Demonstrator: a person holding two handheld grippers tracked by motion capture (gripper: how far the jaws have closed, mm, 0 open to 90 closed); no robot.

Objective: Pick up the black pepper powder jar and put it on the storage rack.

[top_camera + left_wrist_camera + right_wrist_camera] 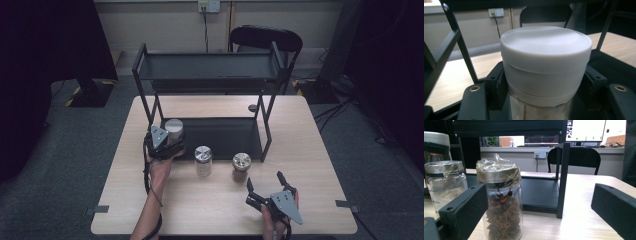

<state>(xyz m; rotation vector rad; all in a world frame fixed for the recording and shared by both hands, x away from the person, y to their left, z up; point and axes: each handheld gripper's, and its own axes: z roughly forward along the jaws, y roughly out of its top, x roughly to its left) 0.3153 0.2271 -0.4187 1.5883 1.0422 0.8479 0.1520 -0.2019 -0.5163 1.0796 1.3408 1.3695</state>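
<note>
Apparently white-lidded jar (546,65) clamped in left gripper (162,142), beside black rack (210,67).

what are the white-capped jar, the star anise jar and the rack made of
White-capped jar: matte white cap, likely plastic; the body below looks shiny, glass or metal. Star anise jar: clear glass, metallic lid under crinkled film. Rack: matte black, probably painted metal.

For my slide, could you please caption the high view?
Left gripper holds a white-lidded jar at the black shelf; right gripper waits open.
</note>
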